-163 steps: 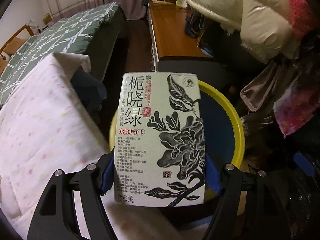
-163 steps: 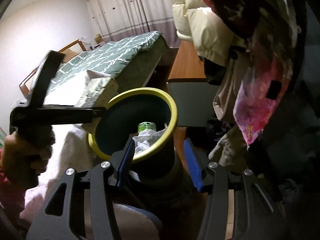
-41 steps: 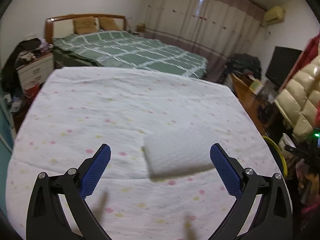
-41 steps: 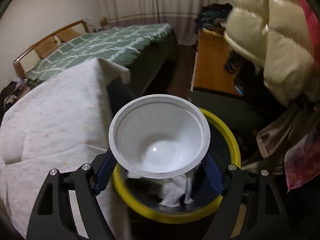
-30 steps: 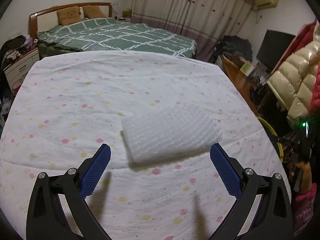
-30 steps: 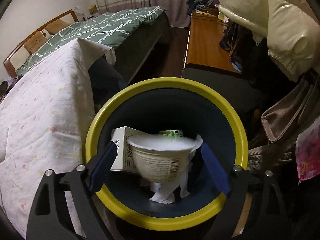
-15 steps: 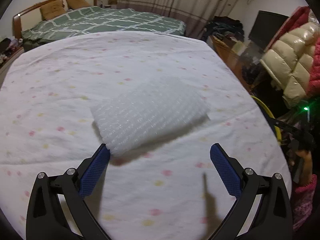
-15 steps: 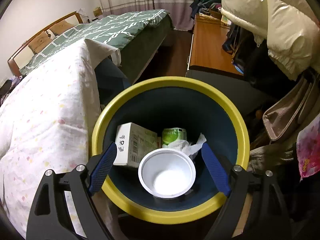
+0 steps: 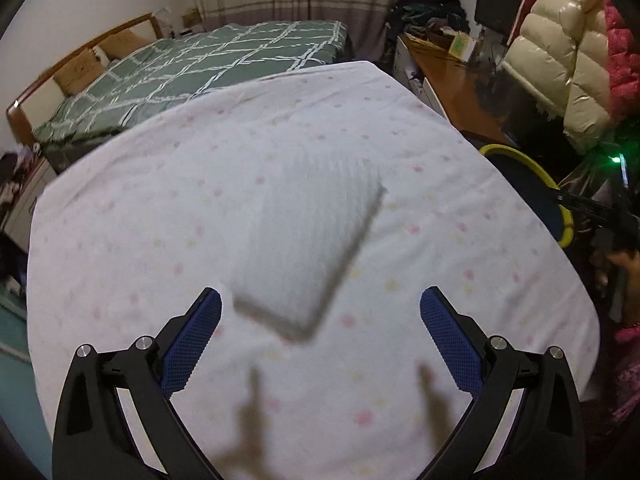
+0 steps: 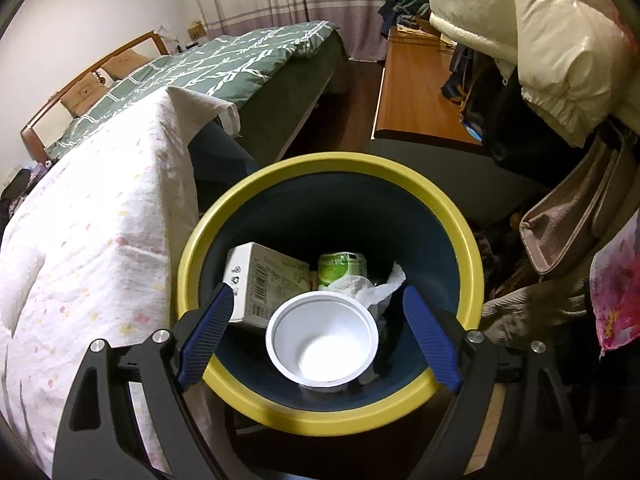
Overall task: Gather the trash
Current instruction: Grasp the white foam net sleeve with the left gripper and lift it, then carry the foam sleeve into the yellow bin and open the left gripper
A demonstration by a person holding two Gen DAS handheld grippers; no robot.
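Around you, the room was crowded: a white sheet with faint coloured dots covered the near surface, and a bed with a green checked cover and a wooden headboard stood beyond it, with striped curtains on the far wall. A wooden desk ran along the right side, with a cream puffy jacket hanging above it. Your left hand-held gripper hovered over the sheet with its jaws spread wide and nothing between them; a white pad of bubble wrap, blurred, lay on the sheet just ahead of the blue fingertips. Your right hand-held gripper stood released and empty above the yellow-rimmed bin beside the sheet's edge. Inside the bin lay a white cup, mouth up, a pale carton, a green can and crumpled tissue.
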